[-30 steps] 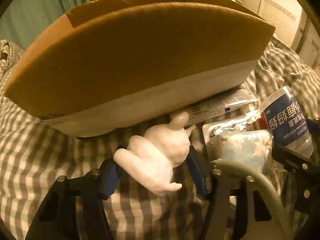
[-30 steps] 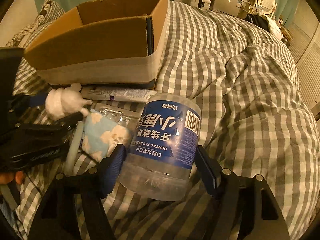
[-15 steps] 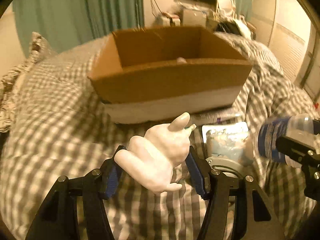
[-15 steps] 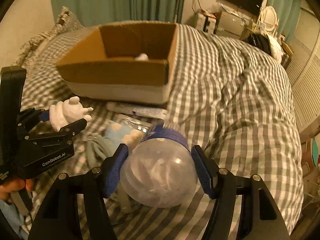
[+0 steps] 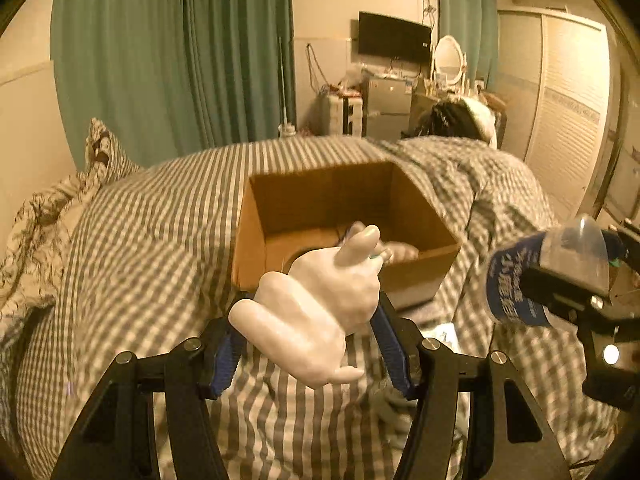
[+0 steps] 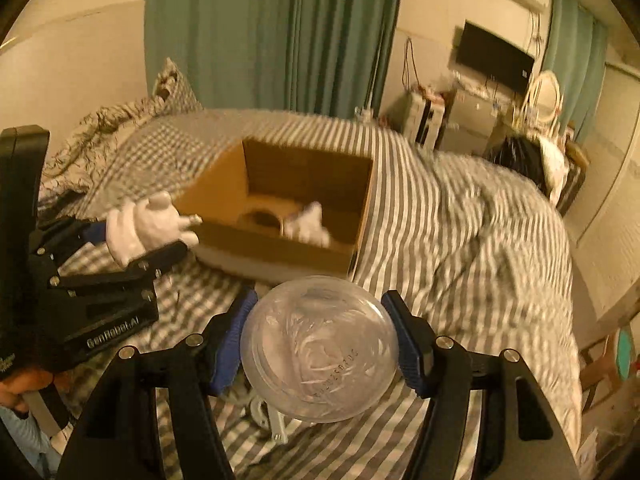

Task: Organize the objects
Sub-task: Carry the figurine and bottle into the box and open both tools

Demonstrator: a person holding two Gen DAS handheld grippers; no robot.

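Observation:
My left gripper (image 5: 310,340) is shut on a white plastic figurine (image 5: 316,312) and holds it in the air in front of the open cardboard box (image 5: 416,276). The figurine also shows in the right wrist view (image 6: 140,228). My right gripper (image 6: 320,344) is shut on a clear dental-floss jar (image 6: 320,352) with a blue label, its base toward the camera. The jar shows at the right of the left wrist view (image 5: 536,276). The box (image 6: 280,252) lies on the checked bed cover and holds a roll of tape (image 6: 262,218) and a white object (image 6: 310,226).
The checked bed cover (image 5: 140,260) spreads all around the box. Small items (image 6: 272,416) lie on the bed under the jar. A pillow (image 6: 120,120) is at the far left. Green curtains, a TV and shelves stand behind the bed.
Both grippers have risen well above the bed with the figurine and the jar held. The jar has tilted so its base faces the right camera. The box now lies lower and farther away.

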